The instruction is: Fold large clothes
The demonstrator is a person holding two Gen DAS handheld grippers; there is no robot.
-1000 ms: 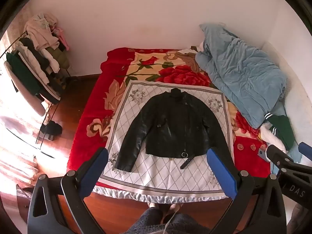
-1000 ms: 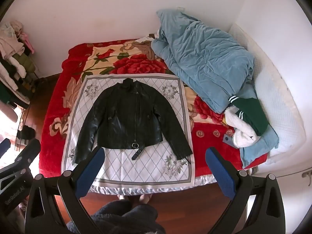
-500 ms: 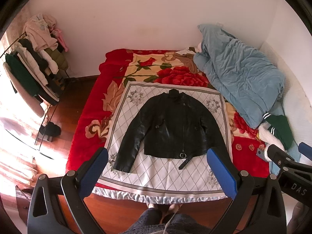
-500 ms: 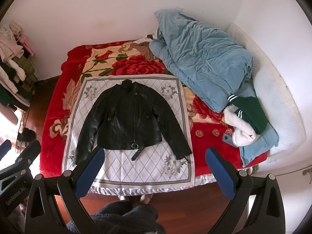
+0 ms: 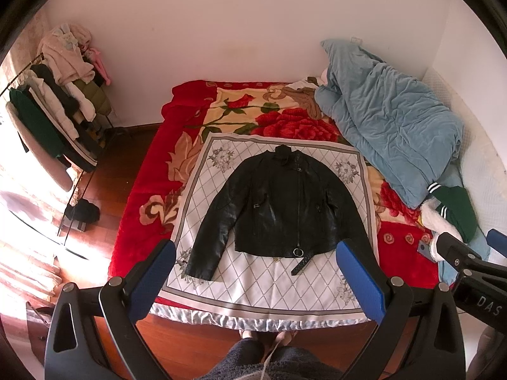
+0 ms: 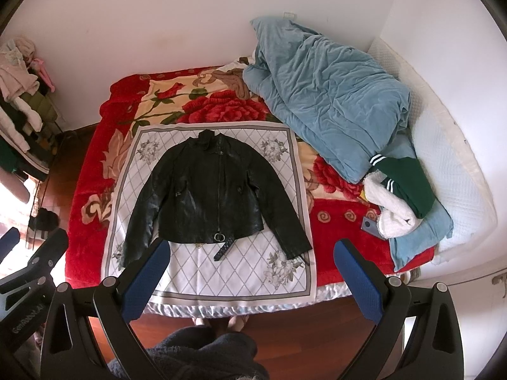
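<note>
Black leather jacket [image 5: 285,209] sits unchanged at frame centre, barely shifted; left gripper [image 5: 256,272] and right gripper [image 6: 250,269] hover spread wide, empty, folding unstarted.

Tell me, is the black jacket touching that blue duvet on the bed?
Apart. The right wrist view shows patterned cloth and red blanket between the black leather jacket and the blue duvet.
</note>
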